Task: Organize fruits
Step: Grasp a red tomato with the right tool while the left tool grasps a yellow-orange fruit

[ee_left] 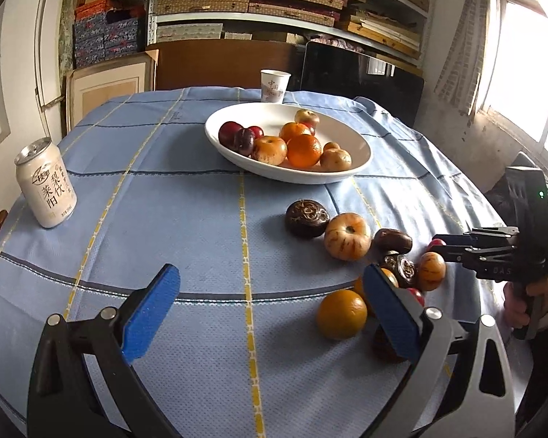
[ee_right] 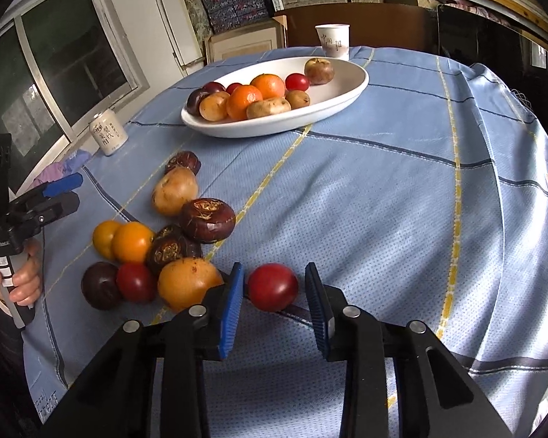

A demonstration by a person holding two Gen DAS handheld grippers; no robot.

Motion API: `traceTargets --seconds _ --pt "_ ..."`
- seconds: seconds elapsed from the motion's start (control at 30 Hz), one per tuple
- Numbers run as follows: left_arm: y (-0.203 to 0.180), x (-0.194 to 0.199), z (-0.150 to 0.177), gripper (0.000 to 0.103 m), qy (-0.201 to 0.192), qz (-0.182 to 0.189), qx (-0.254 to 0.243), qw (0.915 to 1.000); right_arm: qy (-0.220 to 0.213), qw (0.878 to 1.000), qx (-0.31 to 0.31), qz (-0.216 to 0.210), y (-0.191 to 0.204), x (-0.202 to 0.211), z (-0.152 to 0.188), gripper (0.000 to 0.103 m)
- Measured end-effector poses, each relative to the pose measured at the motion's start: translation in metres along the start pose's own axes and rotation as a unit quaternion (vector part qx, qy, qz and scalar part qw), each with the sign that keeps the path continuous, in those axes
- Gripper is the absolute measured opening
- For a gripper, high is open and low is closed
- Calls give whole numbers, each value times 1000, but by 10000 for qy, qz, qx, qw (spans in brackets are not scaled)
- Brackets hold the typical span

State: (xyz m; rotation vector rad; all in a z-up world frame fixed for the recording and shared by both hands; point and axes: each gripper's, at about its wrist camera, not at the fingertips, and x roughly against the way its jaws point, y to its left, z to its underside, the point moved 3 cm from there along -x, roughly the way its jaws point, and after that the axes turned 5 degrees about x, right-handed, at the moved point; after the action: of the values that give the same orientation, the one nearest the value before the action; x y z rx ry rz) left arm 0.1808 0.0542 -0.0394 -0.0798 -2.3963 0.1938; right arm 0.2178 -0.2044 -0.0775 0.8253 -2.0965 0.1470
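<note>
Right gripper (ee_right: 274, 310): its blue pads are standing either side of the red fruit (ee_right: 272, 287); the left pad is touching or nearly touching it, while a gap is showing at the right pad, so the jaws are not yet clamping it.
Left gripper (ee_left: 272, 310): its jaws are standing wide apart with nothing between the blue pads; bare cloth is showing in the gap.
Red fruit: it is sitting on the tablecloth (ee_right: 383, 200), well on the near side of the white bowl (ee_right: 347, 91) and at the right edge of the loose heap.
Loose heap: an orange-yellow fruit (ee_right: 188, 283) is lying just left of the red fruit, pressing against the back of the right gripper's left finger; a smaller red one (ee_right: 137, 281) and a dark purple one (ee_right: 100, 284) are lying further left; two oranges (ee_right: 124, 241) and carved dark brown fruits (ee_right: 207, 219) are sitting behind them, toward the bowl.
White bowl: it is sitting on the far half of the table, holding oranges, dark red plums and tan fruits.
Paper cup (ee_right: 333, 41): it is standing just behind the bowl, at the table's far edge.
Drink can (ee_left: 45, 184): it is standing upright well to the left of the bowl, near the table's left edge.
Hands: a person's hand (ee_right: 18, 277) is gripping the left gripper's handle, left of the heap.
</note>
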Motion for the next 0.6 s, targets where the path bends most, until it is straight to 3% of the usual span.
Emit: traceTargets --seconds 0.17,0.33,0.57,0.6 --pt "-5 -1 0 98 5 -3 -109 9999 -45 10000 -23 26 0 1 -1 27" --pt "-13 -5 4 98 188 315 -256 9990 -326 9988 -348 95 -15 12 -5 26" --pt "-33 -12 15 67 507 630 -707 9942 -438 9961 -754 -138 -28 15 -6 27" --pt "-33 -13 16 67 539 652 -691 9940 -447 9961 -745 -124 -27 15 -6 26"
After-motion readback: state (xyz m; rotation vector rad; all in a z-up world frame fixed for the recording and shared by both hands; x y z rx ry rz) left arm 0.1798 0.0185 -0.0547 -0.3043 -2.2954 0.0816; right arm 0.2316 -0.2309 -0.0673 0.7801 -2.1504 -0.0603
